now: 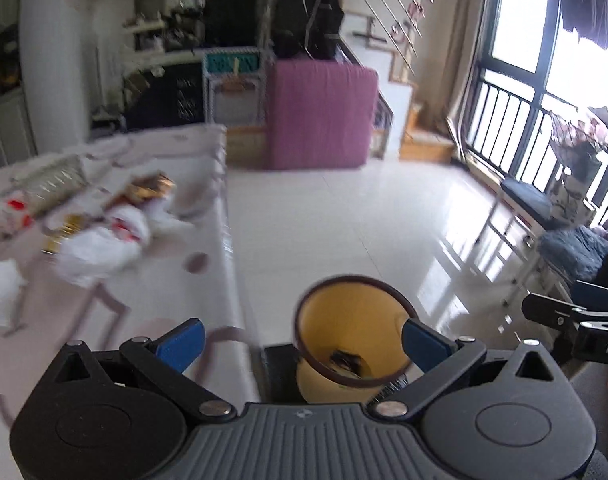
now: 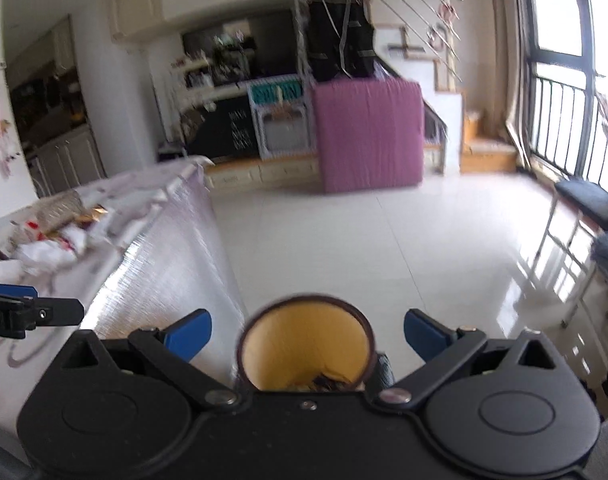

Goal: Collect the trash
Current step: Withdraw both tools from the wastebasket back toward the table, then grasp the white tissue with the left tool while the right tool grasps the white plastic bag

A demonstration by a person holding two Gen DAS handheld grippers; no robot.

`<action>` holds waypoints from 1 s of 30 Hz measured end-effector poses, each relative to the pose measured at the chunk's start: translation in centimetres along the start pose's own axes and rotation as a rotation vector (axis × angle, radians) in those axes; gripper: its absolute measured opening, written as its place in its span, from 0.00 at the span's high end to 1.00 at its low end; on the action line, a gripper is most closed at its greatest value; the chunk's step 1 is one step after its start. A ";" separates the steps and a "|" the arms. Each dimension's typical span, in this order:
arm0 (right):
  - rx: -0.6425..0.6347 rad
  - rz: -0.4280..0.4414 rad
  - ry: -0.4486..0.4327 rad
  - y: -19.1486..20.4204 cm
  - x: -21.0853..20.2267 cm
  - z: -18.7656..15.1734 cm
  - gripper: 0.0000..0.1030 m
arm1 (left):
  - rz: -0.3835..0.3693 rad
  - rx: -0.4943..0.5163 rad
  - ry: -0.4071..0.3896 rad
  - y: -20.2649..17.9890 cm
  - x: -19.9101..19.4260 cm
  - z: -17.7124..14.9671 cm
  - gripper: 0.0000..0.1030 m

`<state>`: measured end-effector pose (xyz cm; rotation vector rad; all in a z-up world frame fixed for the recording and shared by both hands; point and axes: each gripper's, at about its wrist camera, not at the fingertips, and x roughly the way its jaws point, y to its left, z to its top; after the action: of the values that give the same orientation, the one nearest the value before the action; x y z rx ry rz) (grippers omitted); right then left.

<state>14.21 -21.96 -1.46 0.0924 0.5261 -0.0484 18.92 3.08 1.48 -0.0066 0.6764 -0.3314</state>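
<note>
A glossy white tiled floor [image 2: 344,248] is lit by daylight from tall dark-framed windows [image 2: 560,92] on the right. A purple upright mattress [image 2: 368,136] is seen at the far side, before a dark shelving unit [image 2: 239,92] and a staircase railing [image 2: 408,12].

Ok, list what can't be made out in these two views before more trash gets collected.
- Dark scrap at the bottom of the round yellow waste bin: the right hand-held gripper's body cuts it off in the right wrist view, and it is too small in the left.
- Crumpled white wrappers and gold packets on the pale patterned tablecloth: motion blur in both views hides what each is.
</note>
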 end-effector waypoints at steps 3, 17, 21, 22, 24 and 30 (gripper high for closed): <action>-0.023 0.029 -0.054 2.0 -0.6 0.7 0.00 | 0.023 -0.019 -0.042 1.8 -1.9 0.1 0.00; -0.062 0.214 -0.145 13.0 0.0 1.3 0.00 | 0.208 -0.113 -0.239 13.7 -6.6 -2.4 0.00; -0.076 0.267 -0.146 16.3 1.1 1.3 0.00 | 0.236 -0.132 -0.272 16.5 -7.1 -3.9 0.00; -0.076 0.280 -0.143 17.1 1.3 1.2 0.00 | 0.243 -0.133 -0.277 17.3 -7.0 -4.3 0.00; -0.073 0.303 -0.130 18.6 2.0 1.2 0.00 | 0.256 -0.134 -0.283 18.6 -6.8 -5.0 0.00; 0.039 0.376 -0.066 22.9 4.9 1.8 0.00 | 0.266 -0.136 -0.286 22.0 -5.5 -6.8 0.00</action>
<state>20.94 0.48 -0.67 0.2259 0.4353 0.3044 17.29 26.33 -2.93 -0.0912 0.4077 -0.0258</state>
